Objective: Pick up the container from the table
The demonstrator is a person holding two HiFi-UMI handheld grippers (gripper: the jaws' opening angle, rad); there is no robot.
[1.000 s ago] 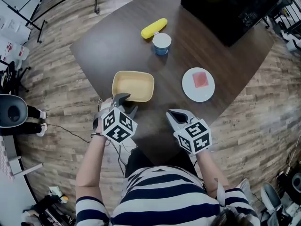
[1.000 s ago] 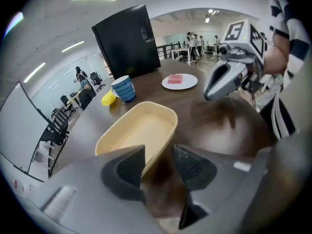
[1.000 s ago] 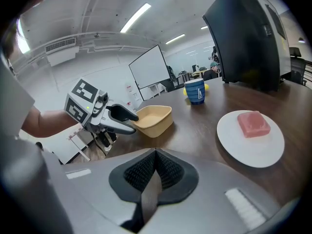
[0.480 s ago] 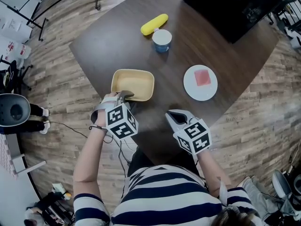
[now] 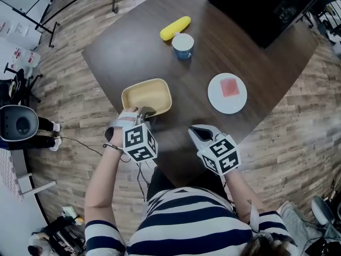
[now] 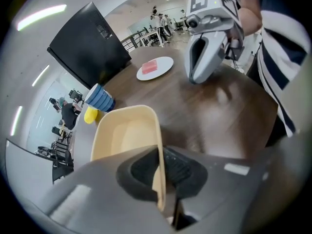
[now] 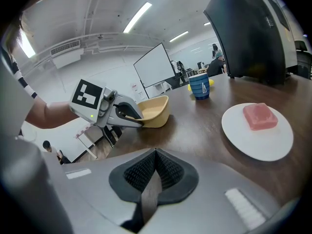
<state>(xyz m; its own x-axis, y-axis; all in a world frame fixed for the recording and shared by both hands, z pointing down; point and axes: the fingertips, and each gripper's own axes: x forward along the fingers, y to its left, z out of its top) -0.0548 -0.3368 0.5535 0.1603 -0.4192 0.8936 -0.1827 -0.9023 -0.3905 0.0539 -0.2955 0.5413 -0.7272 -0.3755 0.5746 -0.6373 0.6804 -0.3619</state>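
The dark brown wooden tabletop (image 5: 250, 52) takes up most of the scene. A big black boxy object (image 5: 256, 9) stands well beyond the container and off to its right. The container itself, a pale yellow, shallow rectangular plastic tray (image 5: 146, 96), sits empty by the tabletop's near left edge. To the right of the container, well apart from it, is a round white plate (image 5: 226, 106) carrying a pink block (image 5: 229, 87). Beyond the container stands a blue-and-white cup (image 5: 183, 46), and farther beyond again lies a yellow oblong thing (image 5: 175, 28). The left hand-held gripper (image 5: 143, 113) is clenched on the container's near wall, one pad inside and one outside the rim. I cannot tell whether the base has left the wood. The right hand-held gripper (image 5: 198, 134) hangs to the right of the container, nearer the person, with its jaws pressed together on nothing. To my eye the tray is light and thin-walled, stiff enough to lift by one side but apt to flex. Its smooth plastic could slide between the pads. Held at one end, it will want to droop away from the grip. A deep bite at the middle of that wall, as it seems to have, looks like the sound place to hold it.
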